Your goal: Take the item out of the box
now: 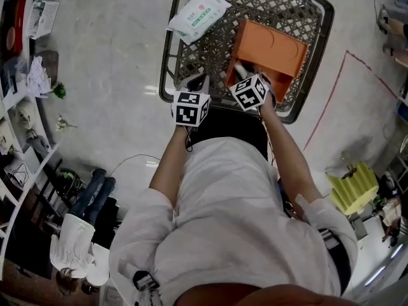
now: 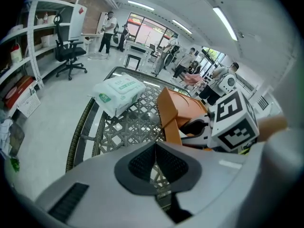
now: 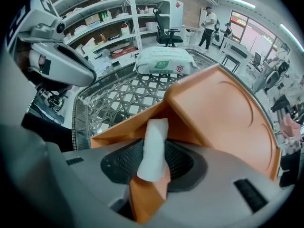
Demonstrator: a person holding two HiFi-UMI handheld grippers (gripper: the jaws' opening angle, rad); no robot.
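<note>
An orange box (image 1: 271,50) lies on a wicker table (image 1: 167,56), its open end toward me. In the right gripper view a white rolled item (image 3: 154,146) sticks out of the box (image 3: 228,118) beside an orange flap. My right gripper (image 3: 154,158) stands open around that item, one pad on each side of it. My left gripper (image 2: 156,148) is shut on nothing, hovering over the weave (image 2: 128,127) just left of the box (image 2: 183,109). The head view places the left gripper (image 1: 196,81) and the right gripper (image 1: 245,69) side by side at the table's near edge.
A white and green packet (image 1: 199,13) lies on the far left of the table. Shelves (image 1: 19,75) stand to the left, and a yellow rack (image 1: 354,187) to the right. Red tape (image 1: 331,88) marks the floor. People stand far off near an office chair (image 2: 69,56).
</note>
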